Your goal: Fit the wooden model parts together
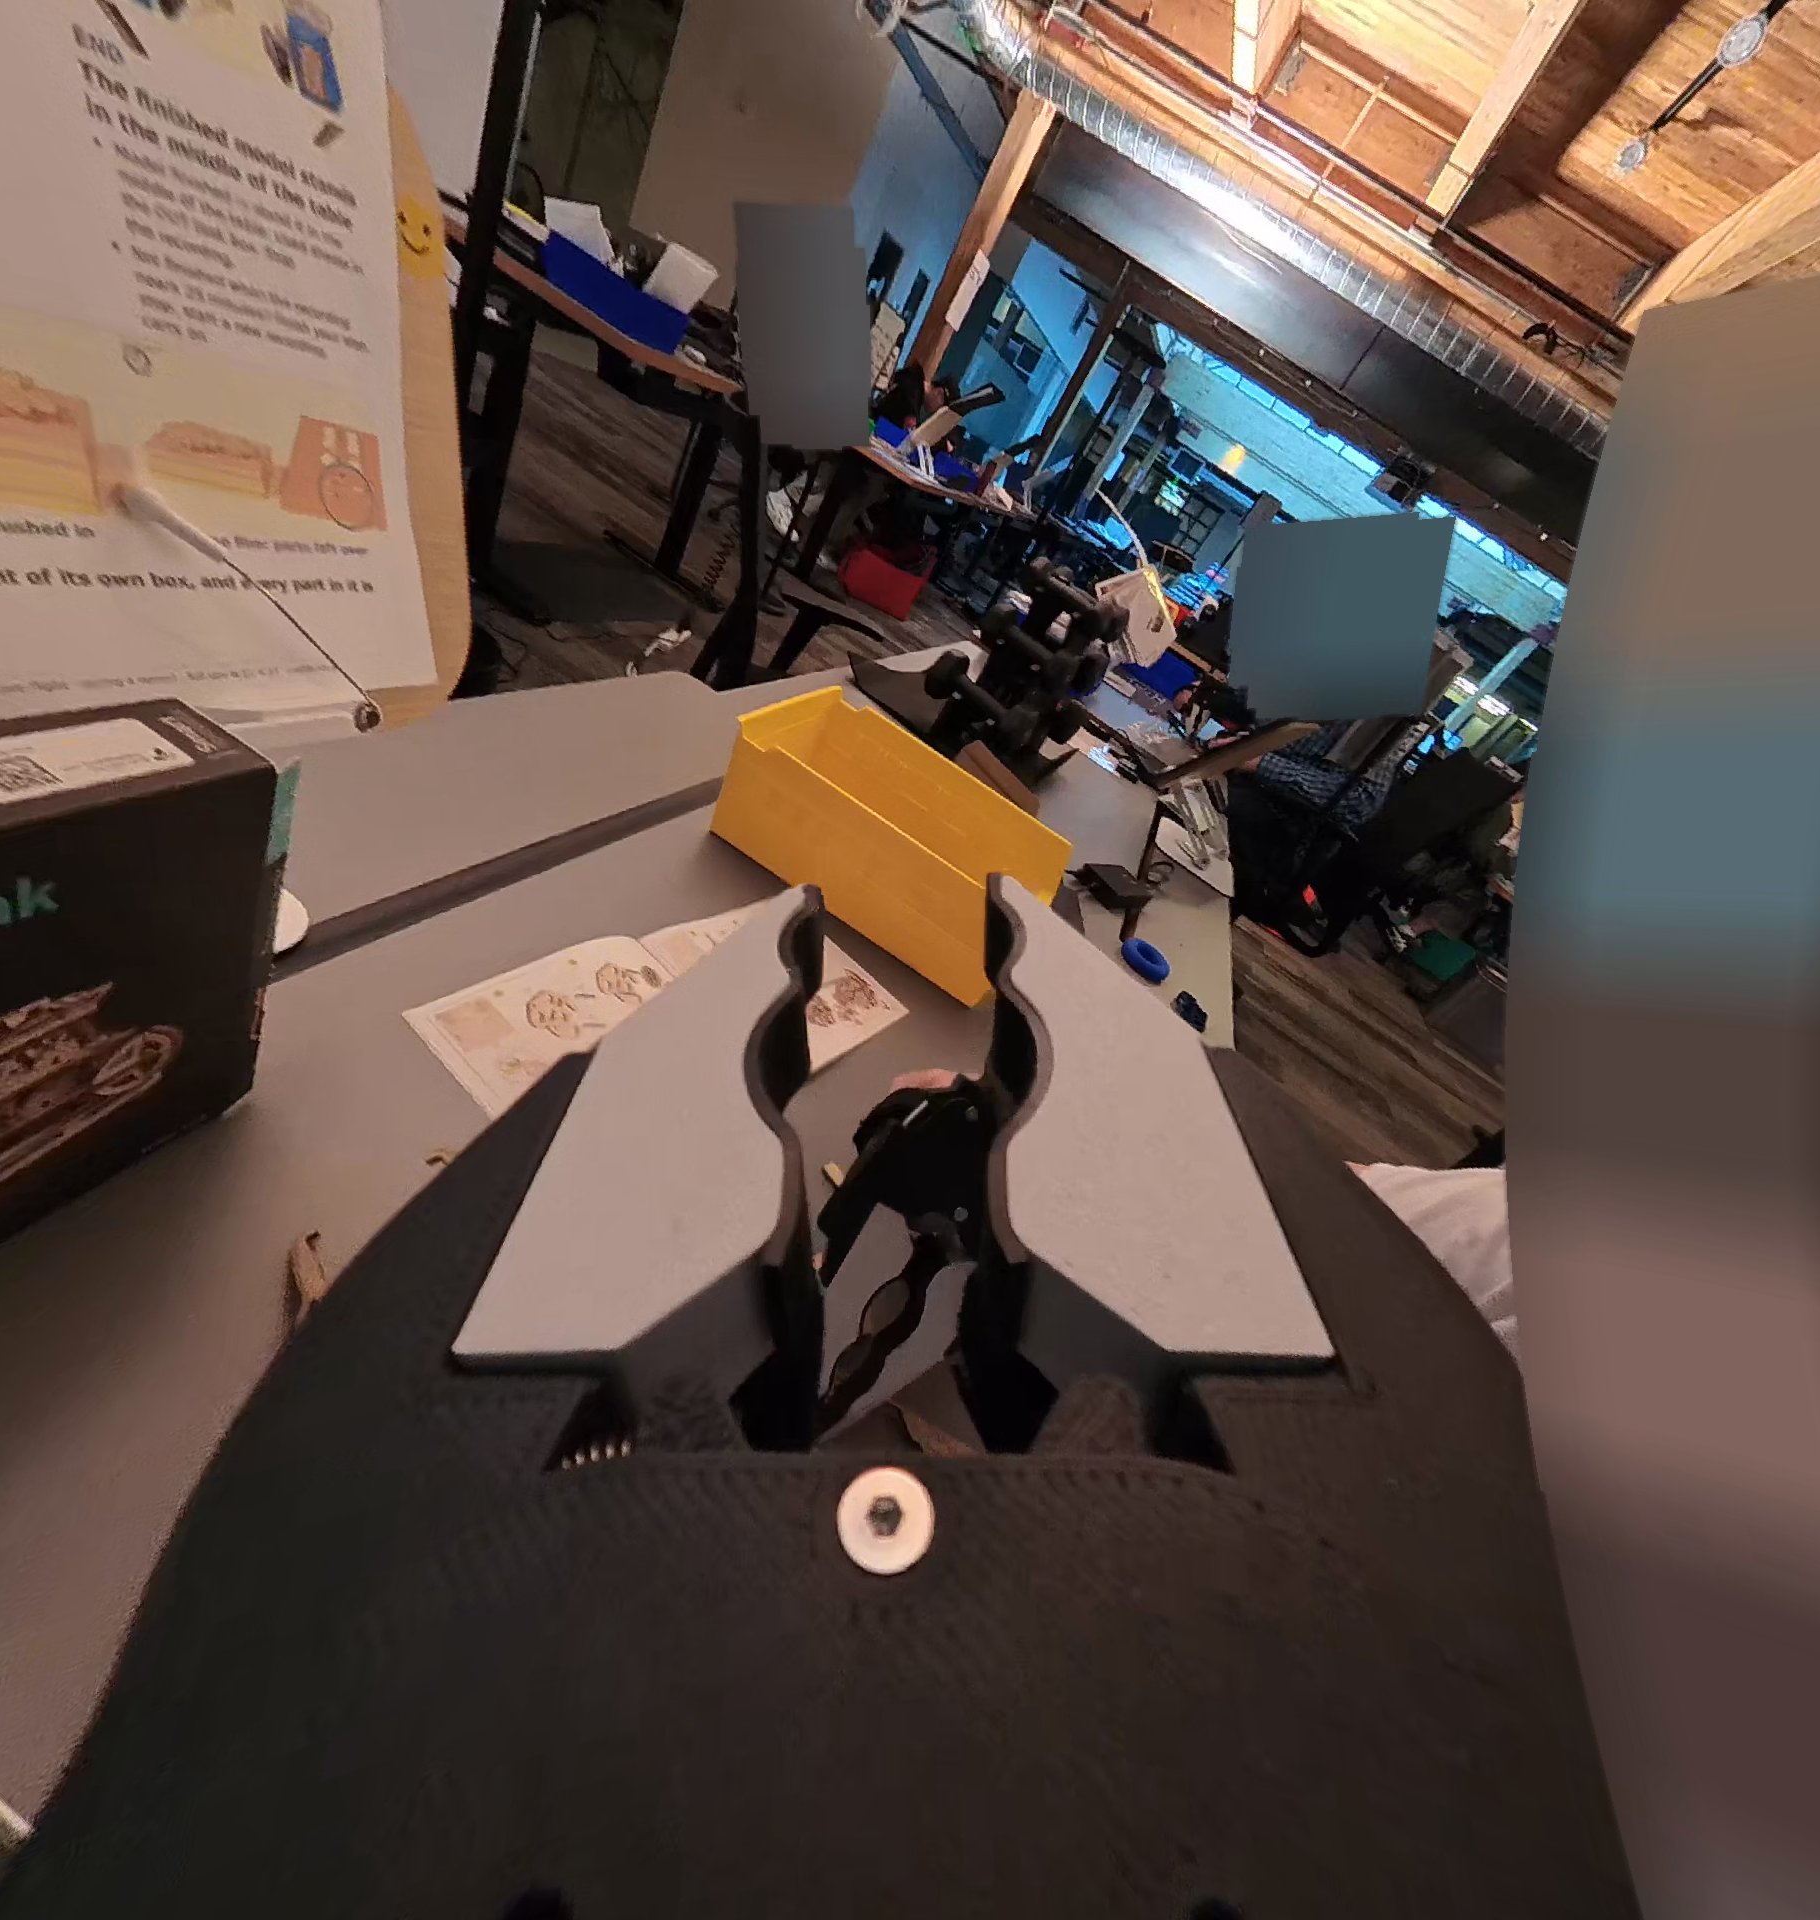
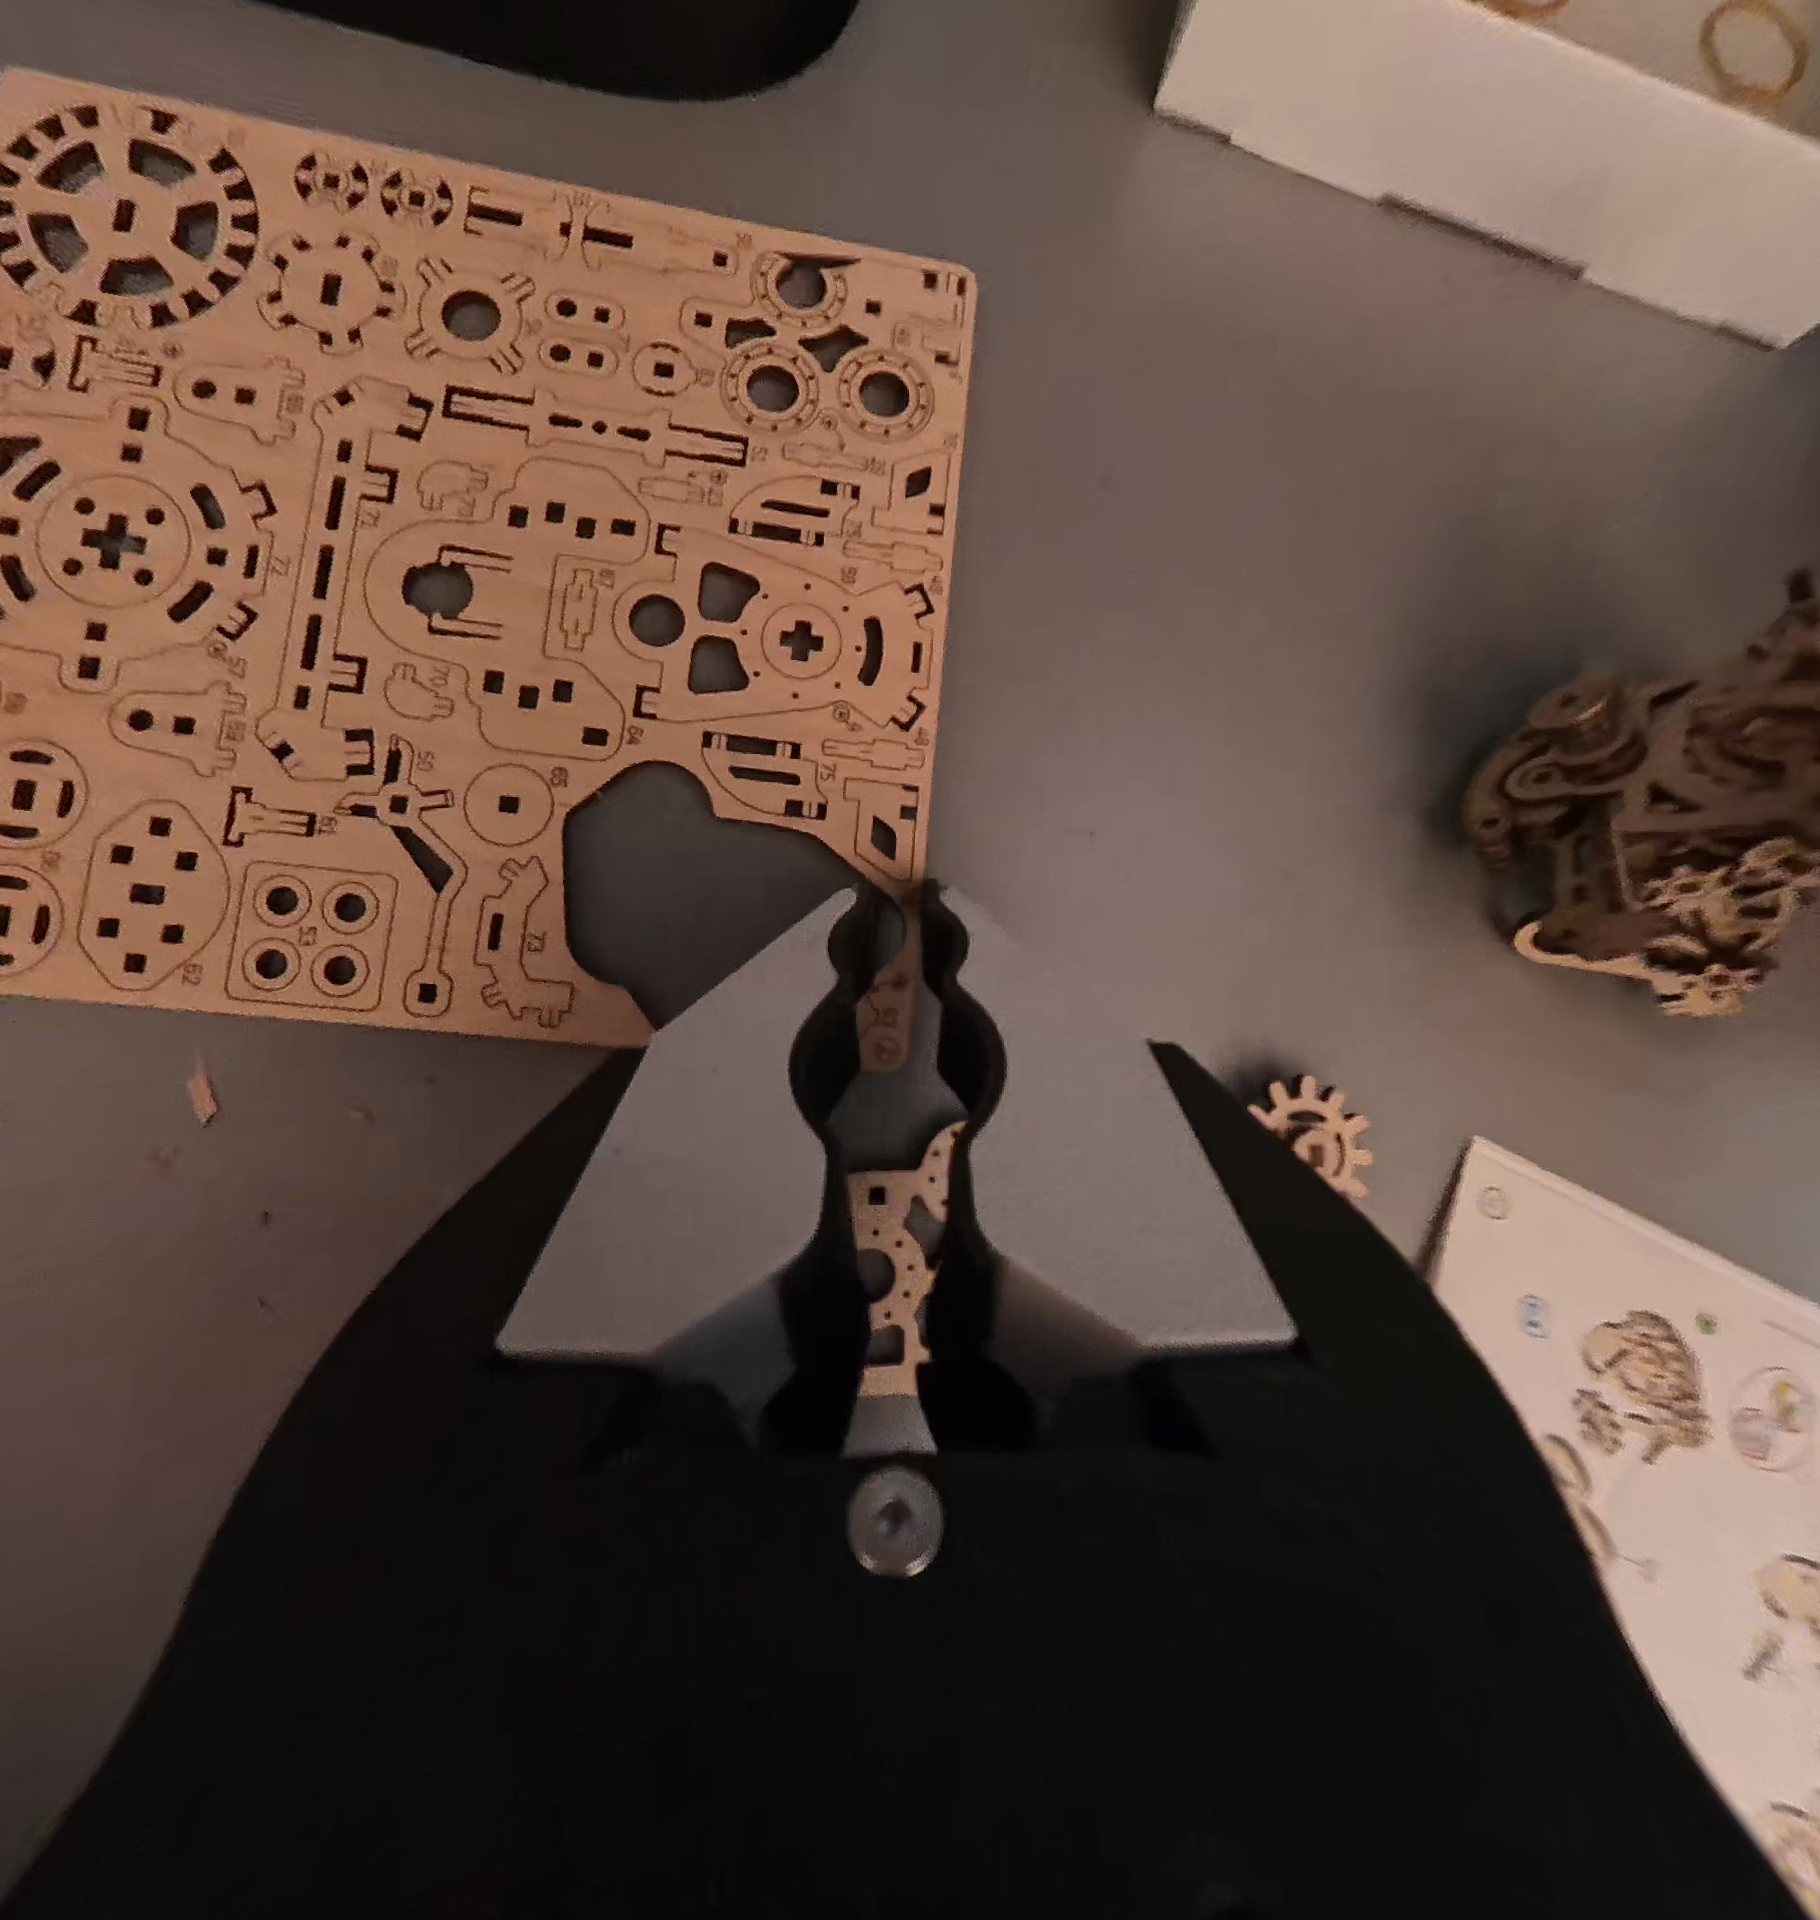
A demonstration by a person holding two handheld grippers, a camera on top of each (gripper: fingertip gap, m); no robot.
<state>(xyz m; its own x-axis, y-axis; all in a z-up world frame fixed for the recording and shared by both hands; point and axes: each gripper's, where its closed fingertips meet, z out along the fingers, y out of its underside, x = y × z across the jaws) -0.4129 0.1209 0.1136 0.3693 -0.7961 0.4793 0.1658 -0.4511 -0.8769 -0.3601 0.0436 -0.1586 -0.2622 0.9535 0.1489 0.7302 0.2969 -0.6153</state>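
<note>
In the right wrist view my right gripper (image 2: 893, 906) is shut on a flat wooden part (image 2: 901, 1247), held edge-on between the fingers above the grey table. Its tips hover at the lower right corner of a laser-cut wooden parts sheet (image 2: 366, 540), beside a cutout (image 2: 677, 894) in the sheet. A partly built wooden model (image 2: 1675, 821) stands to the right, with a loose wooden gear (image 2: 1313, 1135) near it. In the left wrist view my left gripper (image 1: 901, 920) is open and holds nothing, raised above the table. A black mechanism (image 1: 916, 1174) shows through its gap, lower down.
A yellow bin (image 1: 885, 831), a black product box (image 1: 85, 956), an open instruction booklet (image 1: 573, 1008) and a standing instruction sheet (image 1: 179, 312) are around the left gripper. A white box (image 2: 1508, 166) and another booklet page (image 2: 1664, 1475) lie right of the right gripper. The left gripper's tips are roughly 30 centimetres from the right gripper's. My right gripper's tips are some 9 centimetres from the loose wooden gear (image 2: 1313, 1135).
</note>
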